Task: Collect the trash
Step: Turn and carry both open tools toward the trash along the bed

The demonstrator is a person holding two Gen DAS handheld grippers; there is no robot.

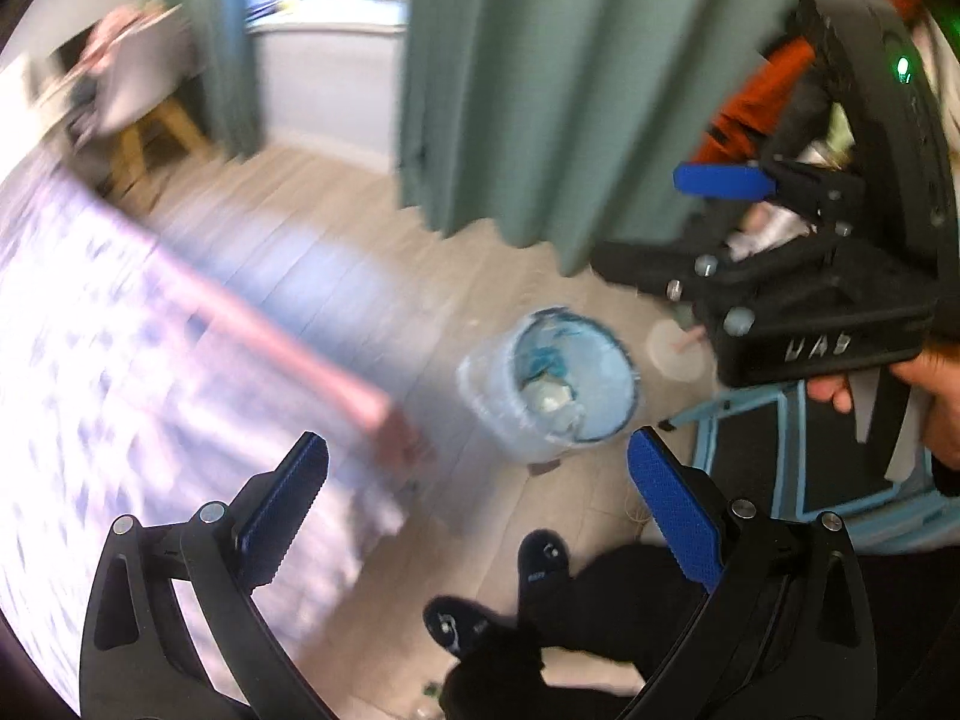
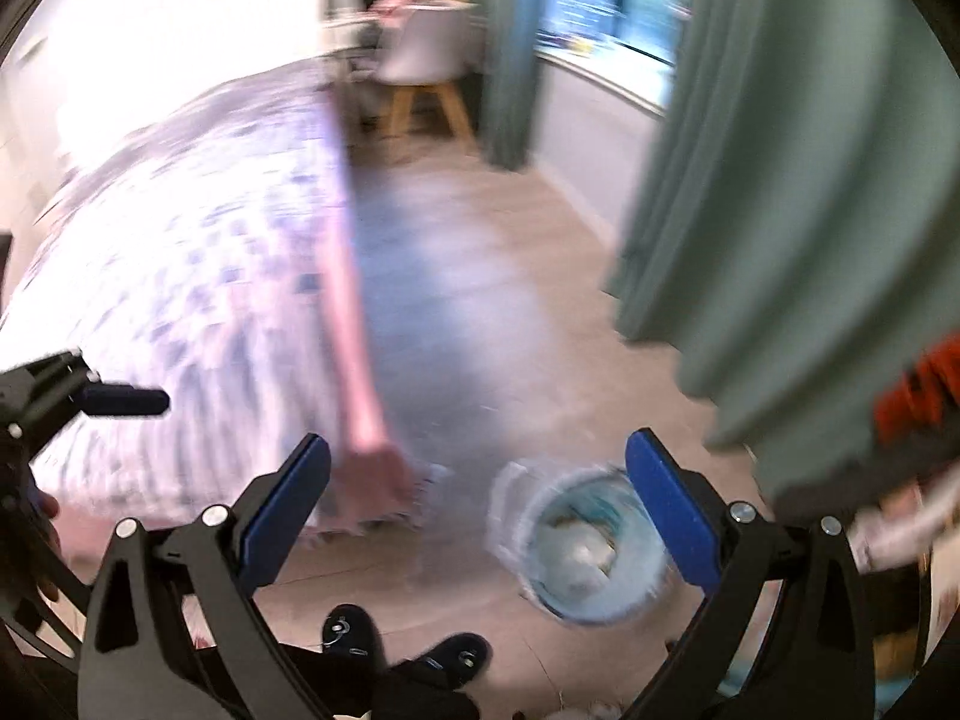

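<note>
Fingers of both grippers, left [image 1: 477, 498] and right [image 2: 477, 498], gaped wide, empty; lined bin [image 1: 549, 387] below looked light, its liner flimsy: I'd grip the rim.

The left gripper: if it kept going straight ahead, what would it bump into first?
Probably the wooden floor just left of the lined trash bin. Nothing shows between the open left gripper and there, though blur makes depth unsure.
</note>
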